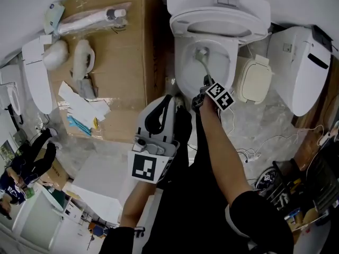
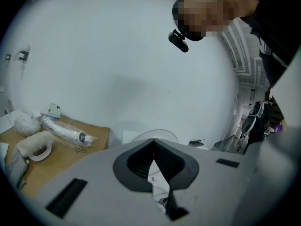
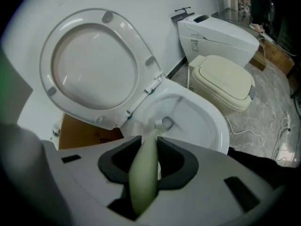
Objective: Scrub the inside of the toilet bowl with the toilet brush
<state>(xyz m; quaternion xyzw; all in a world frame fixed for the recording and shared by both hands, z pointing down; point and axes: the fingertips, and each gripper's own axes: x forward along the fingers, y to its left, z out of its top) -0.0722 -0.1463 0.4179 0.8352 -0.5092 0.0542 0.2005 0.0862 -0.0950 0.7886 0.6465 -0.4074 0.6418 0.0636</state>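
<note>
Head view: right gripper [image 1: 207,89] over the toilet bowl [image 1: 183,75], toilet brush [image 1: 202,61] head down inside; left gripper [image 1: 167,102] idle beside it.
Left gripper view: jaws closed, empty.
Right gripper view: jaws clamped on the brush handle. Recommend a firm grip, circling the bowl wall.

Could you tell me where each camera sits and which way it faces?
Head view: on the head, down onto the toilet bowl; arms, left gripper, right gripper show.
Left gripper view: on that gripper, facing the wall; shut jaws show.
Right gripper view: on that gripper, facing the bowl; jaws clamp the toilet brush.
Shared, head and right: bowl, brush.
</note>
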